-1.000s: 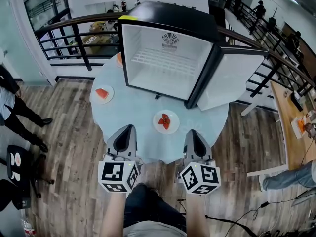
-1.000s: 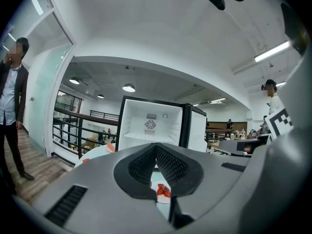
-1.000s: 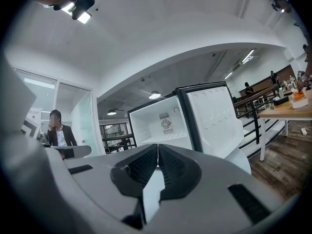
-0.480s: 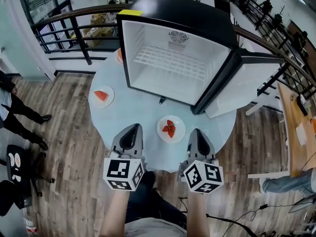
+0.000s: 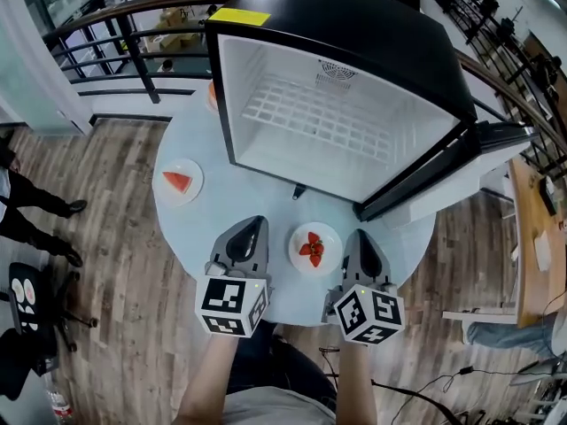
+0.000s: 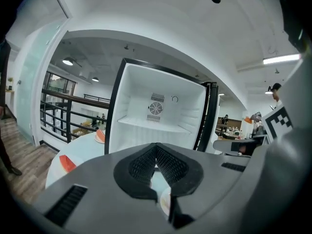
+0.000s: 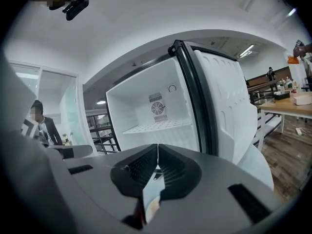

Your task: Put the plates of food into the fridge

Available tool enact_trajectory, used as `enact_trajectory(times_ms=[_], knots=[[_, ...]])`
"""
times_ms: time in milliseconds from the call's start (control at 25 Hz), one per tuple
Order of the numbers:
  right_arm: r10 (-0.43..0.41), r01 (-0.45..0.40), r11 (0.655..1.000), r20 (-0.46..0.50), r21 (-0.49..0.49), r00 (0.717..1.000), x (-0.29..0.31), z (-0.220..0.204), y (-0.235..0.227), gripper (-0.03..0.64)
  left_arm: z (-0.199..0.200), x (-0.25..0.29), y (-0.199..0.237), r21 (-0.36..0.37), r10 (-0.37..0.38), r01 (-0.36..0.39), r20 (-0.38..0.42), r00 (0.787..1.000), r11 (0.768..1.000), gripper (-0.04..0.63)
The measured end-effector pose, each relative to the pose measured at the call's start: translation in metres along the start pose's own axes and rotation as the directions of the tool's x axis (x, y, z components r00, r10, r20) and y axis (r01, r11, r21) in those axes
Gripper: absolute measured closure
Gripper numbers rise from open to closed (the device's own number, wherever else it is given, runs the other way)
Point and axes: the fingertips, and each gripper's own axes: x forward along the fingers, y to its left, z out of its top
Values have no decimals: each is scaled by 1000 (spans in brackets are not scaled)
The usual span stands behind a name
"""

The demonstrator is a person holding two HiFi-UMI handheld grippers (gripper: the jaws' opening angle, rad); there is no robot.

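Observation:
A small black fridge point(image 5: 354, 78) stands open on the round pale table point(image 5: 257, 197), its white inside and wire shelf point(image 5: 337, 118) empty. A white plate with strawberries point(image 5: 314, 248) lies near the table's front edge, between my two grippers. My left gripper point(image 5: 252, 228) is shut and empty just left of it. My right gripper point(image 5: 361, 242) is shut and empty just right of it. A plate with a watermelon slice point(image 5: 178, 181) sits at the table's left. Another plate with orange food point(image 5: 213, 96) peeks out beside the fridge's left wall. The fridge also fills the left gripper view point(image 6: 156, 111).
The fridge door point(image 5: 469, 180) swings out to the right over the table's edge. A dark railing point(image 5: 115, 34) runs behind the table. A person's legs point(image 5: 31, 211) stand on the wood floor at the left, near a black chair point(image 5: 27, 326).
Both grippers have moved forward over the table's front edge and now flank the strawberry plate. The view has closed in on the fridge.

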Motion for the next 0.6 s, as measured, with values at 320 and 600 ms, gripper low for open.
enact_trajectory(times_ms=[320, 600], knots=[[-76, 77, 997, -79, 15, 994, 16, -30, -26, 603, -31, 32, 9, -29, -36, 33, -107, 994, 999, 590], [-88, 97, 995, -187, 39, 978, 21, -65, -51, 603, -60, 44, 8, -76, -44, 30, -192, 980, 997, 590]])
